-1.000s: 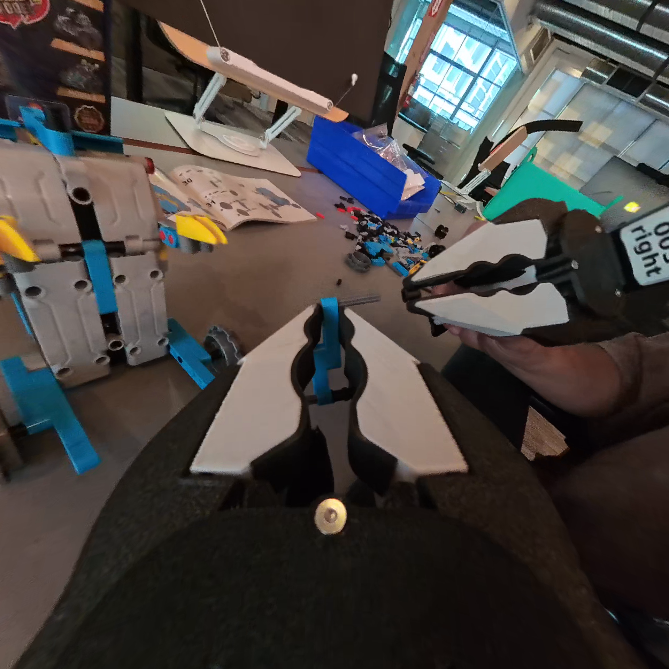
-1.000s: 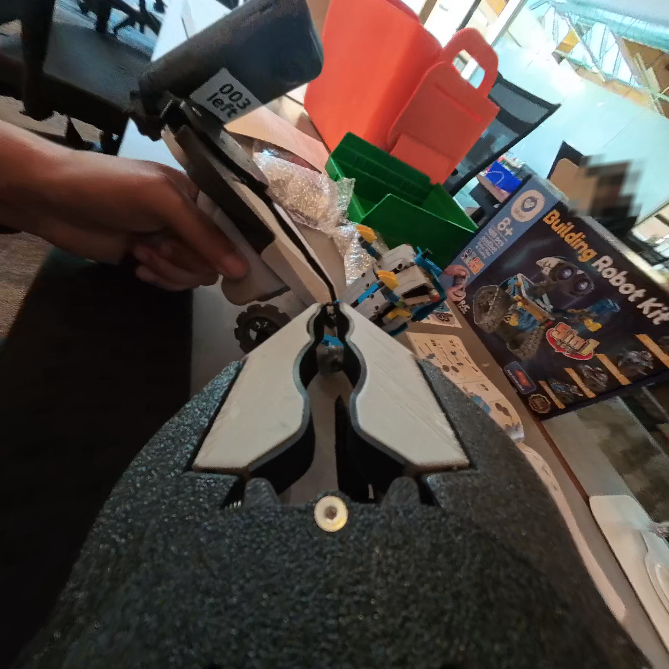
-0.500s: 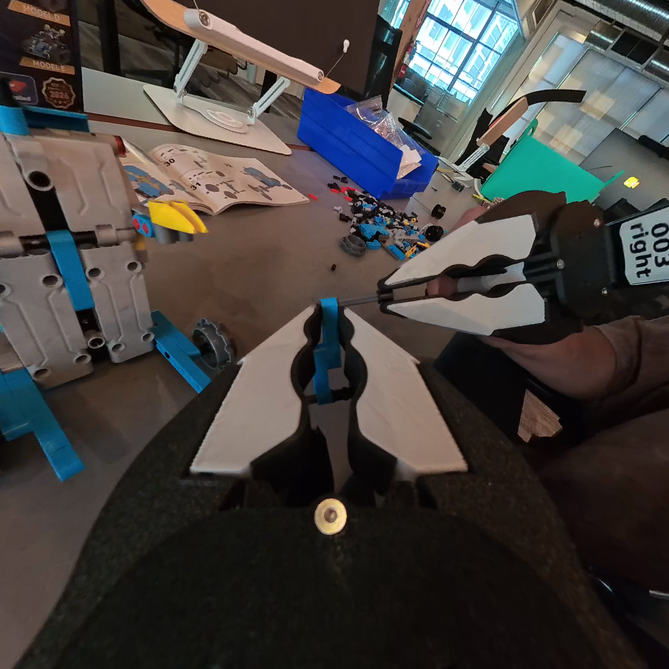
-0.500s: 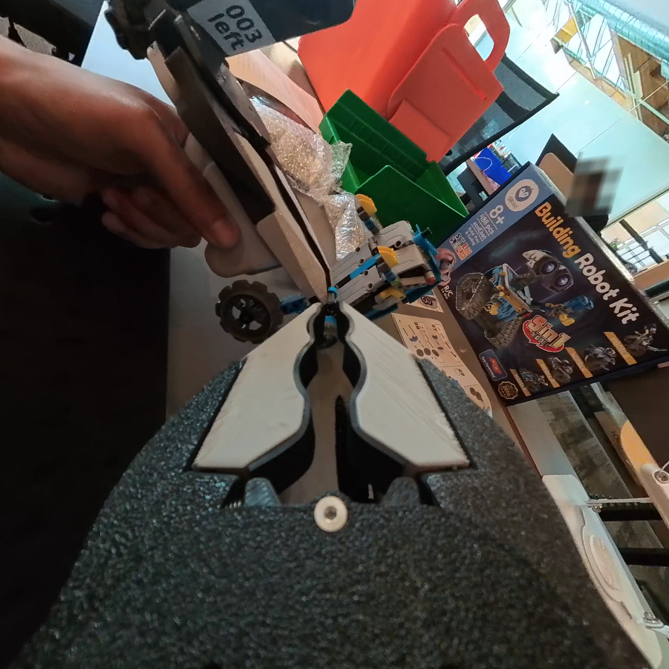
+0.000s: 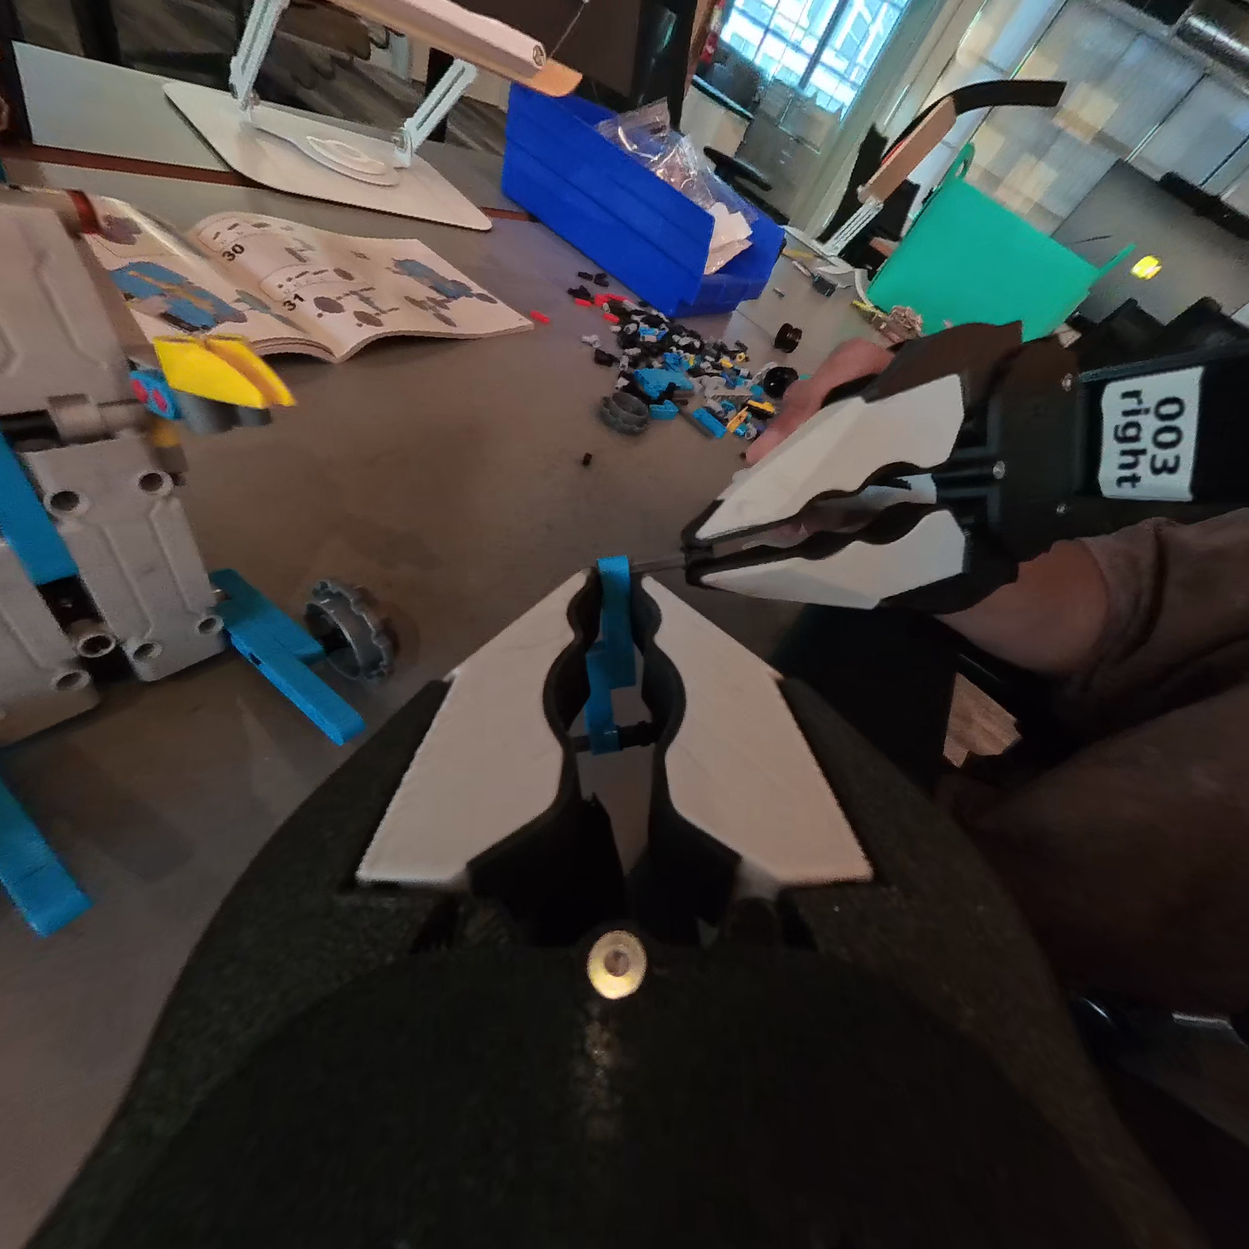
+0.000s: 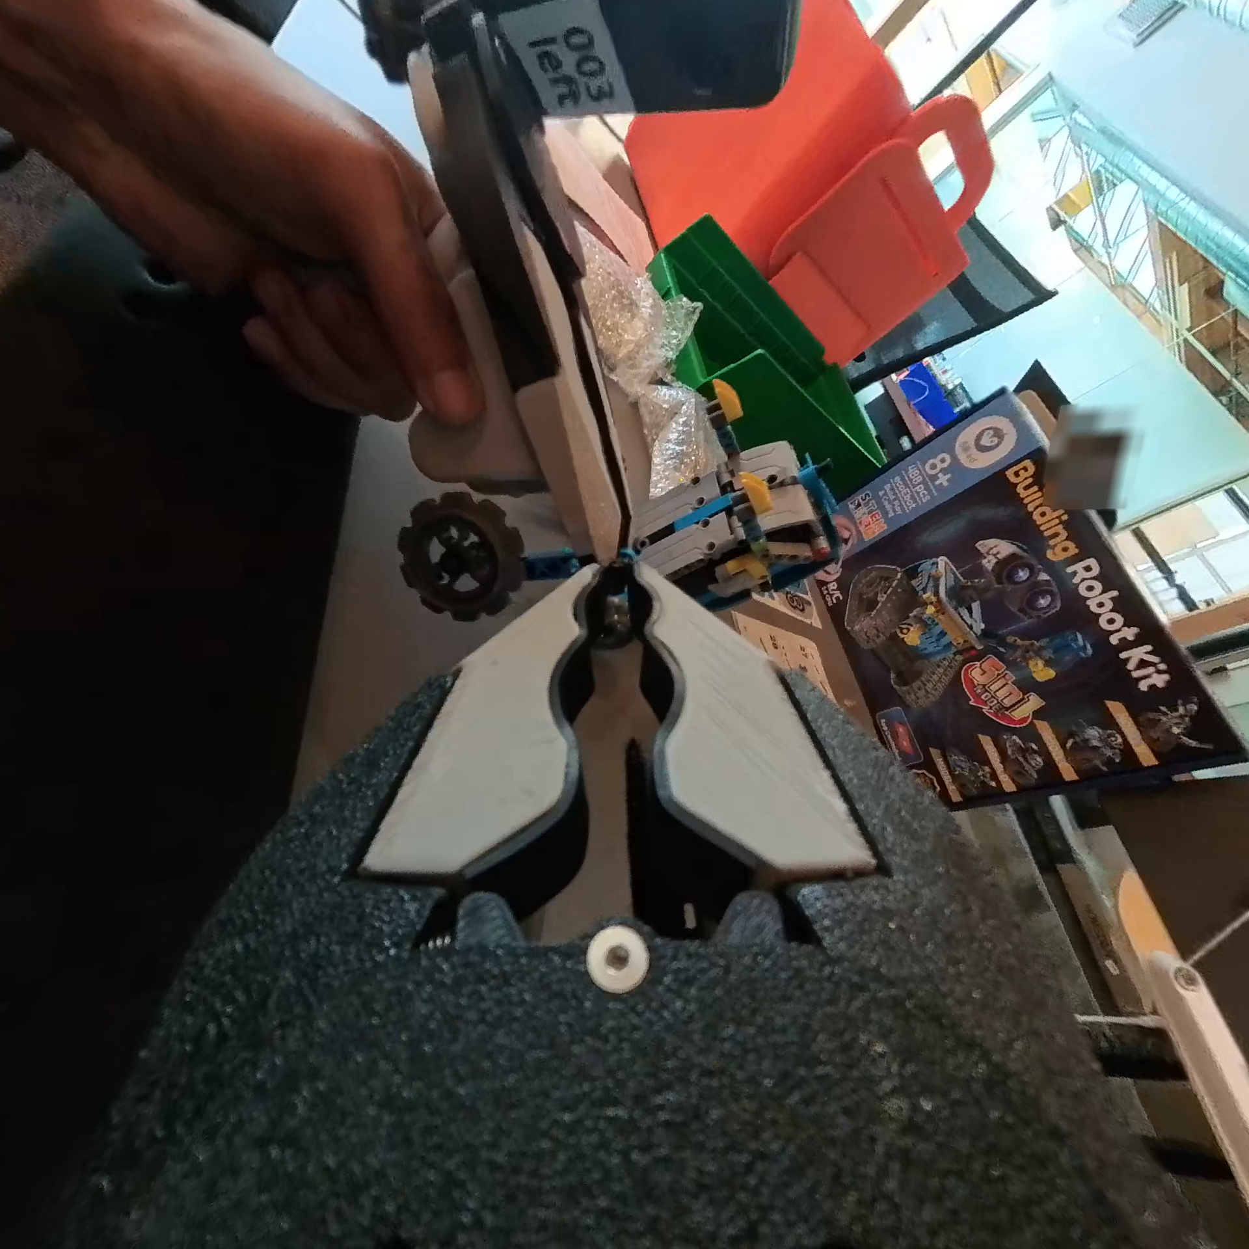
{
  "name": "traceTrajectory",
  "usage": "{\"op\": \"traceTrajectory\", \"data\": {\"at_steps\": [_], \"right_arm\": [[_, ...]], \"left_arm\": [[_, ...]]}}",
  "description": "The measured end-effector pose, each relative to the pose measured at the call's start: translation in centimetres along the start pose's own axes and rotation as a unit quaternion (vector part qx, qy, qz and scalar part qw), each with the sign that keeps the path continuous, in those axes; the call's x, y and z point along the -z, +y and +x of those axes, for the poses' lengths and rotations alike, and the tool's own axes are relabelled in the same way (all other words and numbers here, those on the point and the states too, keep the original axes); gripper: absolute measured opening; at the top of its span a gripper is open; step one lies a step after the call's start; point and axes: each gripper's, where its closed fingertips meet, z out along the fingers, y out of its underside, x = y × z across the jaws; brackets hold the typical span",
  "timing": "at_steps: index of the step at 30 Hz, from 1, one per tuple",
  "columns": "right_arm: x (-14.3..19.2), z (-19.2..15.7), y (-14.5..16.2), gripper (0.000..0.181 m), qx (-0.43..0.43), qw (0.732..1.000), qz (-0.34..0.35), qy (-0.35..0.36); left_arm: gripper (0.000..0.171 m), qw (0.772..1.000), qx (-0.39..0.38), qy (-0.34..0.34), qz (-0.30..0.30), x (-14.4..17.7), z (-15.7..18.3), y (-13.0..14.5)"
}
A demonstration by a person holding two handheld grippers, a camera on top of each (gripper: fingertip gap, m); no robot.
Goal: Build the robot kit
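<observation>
1. A small blue plastic building-kit beam (image 5: pixel 611 649), narrow and flat, is held upright between the fingers of the left gripper (image 5: pixel 611 588), above the grey tabletop (image 5: pixel 439 486). It is judged light, stiff and smooth, so a firm pinch on its flat faces is suited; its upper end stands clear of the fingertips.

2. A thin dark metal-looking axle (image 5: pixel 659 562) is seen running from the top of the beam to the tips of the right gripper (image 5: pixel 693 557). It is judged rigid, slender and prone to slipping or twisting; it is best taken near its free end.

3. The left gripper is closed onto the blue beam, with only the beam's thickness between its jaws.

4. The right gripper is nearly closed, its tips pinching the axle's outer end; in the right wrist view a small grey part (image 6: pixel 614 611) is seen just behind the fingertips.

5. Nearby are seen a grey-and-blue block-built model (image 5: pixel 101 541) with yellow pieces, an open instruction booklet (image 5: pixel 324 297), a pile of loose small parts (image 5: pixel 682 392), a blue plastic bin (image 5: pixel 628 223), and a printed kit box (image 6: pixel 1014 642).
</observation>
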Motion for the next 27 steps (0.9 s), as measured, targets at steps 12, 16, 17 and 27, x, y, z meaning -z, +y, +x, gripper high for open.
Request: {"op": "traceTrajectory", "data": {"at_steps": [12, 16, 17, 27], "right_arm": [[-0.1, -0.4, -0.1, 0.006, -0.017, 1.0, 0.008, -0.005], [-0.2, -0.3, 0.1, 0.007, -0.045, 0.999, 0.006, -0.013], [-0.5, -0.2, 0.4, 0.007, -0.062, 0.998, 0.002, -0.016], [-0.6, -0.1, 0.5, 0.007, -0.09, 0.996, -0.018, -0.007]], "left_arm": [[0.007, 0.997, -0.076, -0.029, 0.006, 0.1, 0.9, 0.1], [0.008, 0.995, -0.08, -0.052, 0.004, -0.1, 0.4, 0.1], [0.008, 0.994, -0.084, -0.066, 0.002, -0.1, 0.1, 0.1], [0.008, 0.993, -0.084, -0.079, 0.009, 0.0, -0.1, -0.1]]}}
